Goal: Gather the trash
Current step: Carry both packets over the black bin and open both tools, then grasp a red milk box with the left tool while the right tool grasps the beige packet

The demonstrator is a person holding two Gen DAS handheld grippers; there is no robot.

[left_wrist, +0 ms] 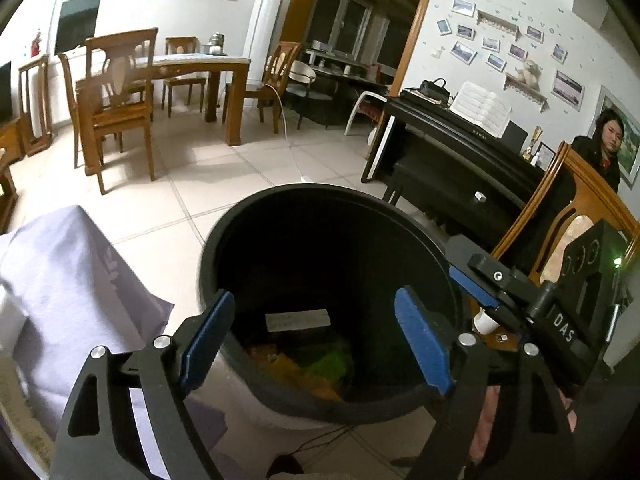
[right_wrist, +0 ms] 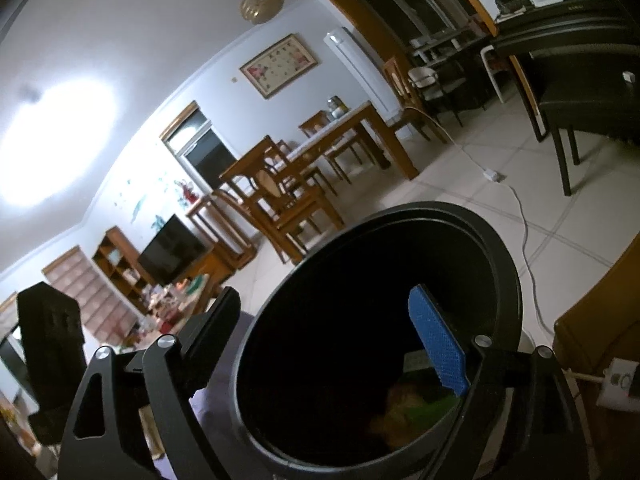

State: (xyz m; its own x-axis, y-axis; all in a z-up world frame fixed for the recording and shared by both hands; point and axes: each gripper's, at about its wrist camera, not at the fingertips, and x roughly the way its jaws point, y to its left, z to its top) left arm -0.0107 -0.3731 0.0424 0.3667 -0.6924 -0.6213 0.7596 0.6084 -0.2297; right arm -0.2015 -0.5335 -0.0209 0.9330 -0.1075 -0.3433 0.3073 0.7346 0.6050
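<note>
A round black trash bin (left_wrist: 304,190) stands on the tiled floor, its mouth filling the lower middle of both views. At its bottom lie a white paper slip (left_wrist: 298,319), an orange wrapper (left_wrist: 280,360) and a green wrapper (left_wrist: 328,362). My left gripper (left_wrist: 314,296) hangs open over the near side of the mouth, nothing between its blue pads. My right gripper (right_wrist: 324,292) is open above the same bin (right_wrist: 508,256), also with nothing in it. The green wrapper (right_wrist: 432,404) shows blurred below it. One of its pads (left_wrist: 472,290) reaches in from the right in the left wrist view.
A lavender cloth (left_wrist: 80,280) drapes beside the bin on the left. A wooden chair (left_wrist: 560,220) and a black piano (left_wrist: 460,148) stand to the right, with a person (left_wrist: 600,152) behind them. A dining table with chairs (left_wrist: 192,68) is farther back. A white cable (right_wrist: 524,232) crosses the floor.
</note>
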